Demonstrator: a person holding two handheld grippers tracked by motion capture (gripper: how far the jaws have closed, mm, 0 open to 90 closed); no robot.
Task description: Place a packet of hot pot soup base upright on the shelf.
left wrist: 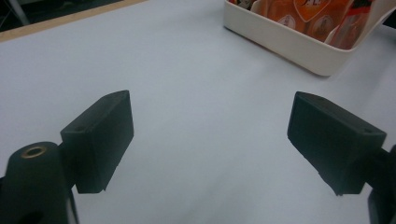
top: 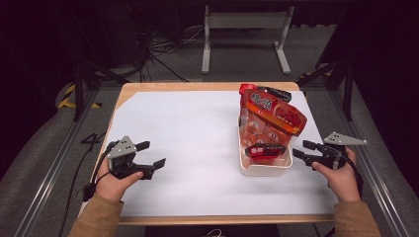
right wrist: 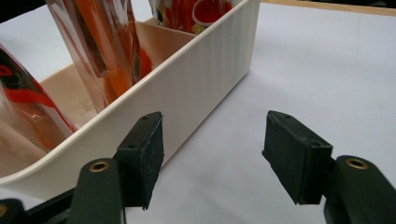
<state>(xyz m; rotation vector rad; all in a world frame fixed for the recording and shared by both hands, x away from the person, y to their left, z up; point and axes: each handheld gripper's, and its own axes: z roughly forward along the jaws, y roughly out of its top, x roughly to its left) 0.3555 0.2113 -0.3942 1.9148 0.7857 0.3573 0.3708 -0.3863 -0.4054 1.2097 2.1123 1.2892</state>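
Dark room behind, grey floor, a metal frame stand [top: 245, 37] and loose cables [top: 163, 54] beyond the table. Wooden table [top: 207, 87] with a smooth white sheet [top: 188, 148] over most of the top. Right of centre sits a white plastic bin [top: 264, 168], rectangular, faintly ribbed walls, holding glossy red-orange snack packets [top: 272, 116] that stand and lean above the rim; print too small to read. Right gripper [top: 299, 149] just beside the bin's right wall, jaws apart, nothing between. Left gripper [top: 151, 154] well apart over bare sheet, jaws apart, empty.
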